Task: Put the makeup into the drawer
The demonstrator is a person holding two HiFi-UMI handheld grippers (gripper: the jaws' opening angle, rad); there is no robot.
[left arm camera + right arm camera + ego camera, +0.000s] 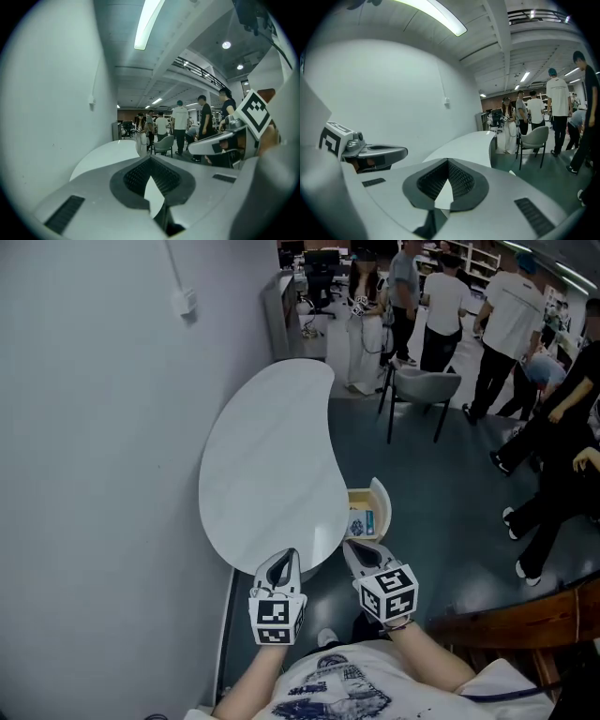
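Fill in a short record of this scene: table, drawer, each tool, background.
Table: white table, curved outline, beside the wall
Drawer: drawer open at the table's right edge, small items inside, too small to identify
Left tool: left tool shut, empty, by the table's near edge
Right tool: right tool shut, empty, next to the drawer
Background: grey chair, several people standing

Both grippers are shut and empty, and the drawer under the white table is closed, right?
Not quite. The head view shows the drawer standing open beside the table. The left gripper and right gripper are indeed shut and empty.
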